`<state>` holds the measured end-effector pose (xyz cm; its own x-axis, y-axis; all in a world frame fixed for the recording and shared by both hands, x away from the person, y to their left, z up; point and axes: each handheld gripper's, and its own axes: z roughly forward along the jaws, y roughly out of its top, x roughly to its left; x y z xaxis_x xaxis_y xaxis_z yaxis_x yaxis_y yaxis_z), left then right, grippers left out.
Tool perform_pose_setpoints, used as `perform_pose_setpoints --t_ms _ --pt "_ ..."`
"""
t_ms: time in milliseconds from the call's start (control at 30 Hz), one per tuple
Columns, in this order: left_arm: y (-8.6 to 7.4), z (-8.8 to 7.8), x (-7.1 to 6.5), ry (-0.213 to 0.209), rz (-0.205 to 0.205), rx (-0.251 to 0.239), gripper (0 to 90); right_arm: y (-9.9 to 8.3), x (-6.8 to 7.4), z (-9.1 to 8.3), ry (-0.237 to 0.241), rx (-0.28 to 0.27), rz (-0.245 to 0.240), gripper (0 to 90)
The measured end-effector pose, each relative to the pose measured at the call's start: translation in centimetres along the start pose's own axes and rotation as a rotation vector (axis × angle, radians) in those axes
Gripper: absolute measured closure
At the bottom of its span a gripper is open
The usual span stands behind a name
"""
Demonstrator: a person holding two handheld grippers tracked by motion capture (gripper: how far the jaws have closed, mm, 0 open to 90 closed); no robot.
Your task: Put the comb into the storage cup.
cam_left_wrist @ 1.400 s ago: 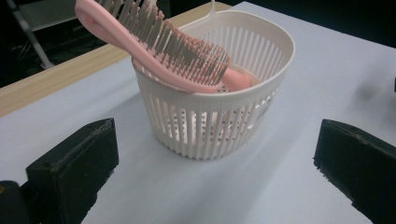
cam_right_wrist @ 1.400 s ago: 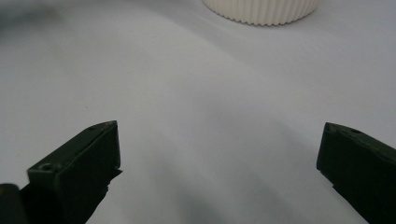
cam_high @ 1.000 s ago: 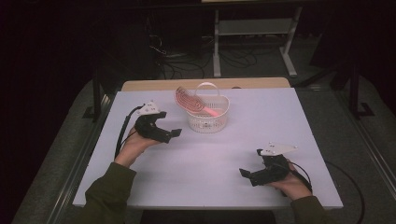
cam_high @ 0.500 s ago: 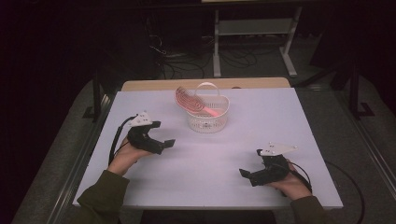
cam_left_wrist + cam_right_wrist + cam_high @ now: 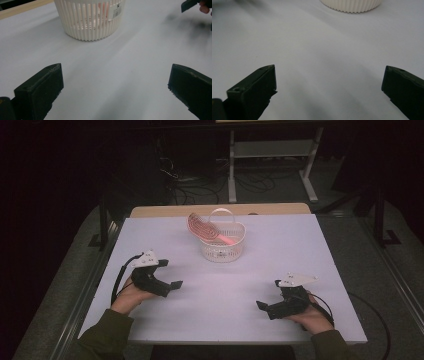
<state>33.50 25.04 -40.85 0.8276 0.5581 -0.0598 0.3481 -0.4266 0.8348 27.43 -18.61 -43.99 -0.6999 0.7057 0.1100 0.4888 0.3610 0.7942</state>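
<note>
Each hand carries a black two-jaw gripper. The left gripper [image 5: 172,285] bears a pale grey three-cornered plate on top, and a black cable loops from its rear. The right gripper [image 5: 261,305] has the same grey plate and a black cable trailing behind. In the gripper views, the jaws are matt black rectangular blocks; a small round hole marks the upper face of the right gripper's jaws. Both forearms wear olive-green sleeves [image 5: 102,337].
</note>
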Motion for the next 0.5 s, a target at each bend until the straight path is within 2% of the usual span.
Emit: perform_pose_setpoints --t_ms 367,500 --pt "-1.9 -1.0 -0.8 0.006 0.007 0.031 0.1 0.0 0.0 0.0 0.0 0.002 -0.001 0.0" --pt "-2.5 -1.2 -0.9 -0.004 -0.002 0.023 0.1 0.0 0.0 0.0 0.0 0.002 -0.001 0.0"
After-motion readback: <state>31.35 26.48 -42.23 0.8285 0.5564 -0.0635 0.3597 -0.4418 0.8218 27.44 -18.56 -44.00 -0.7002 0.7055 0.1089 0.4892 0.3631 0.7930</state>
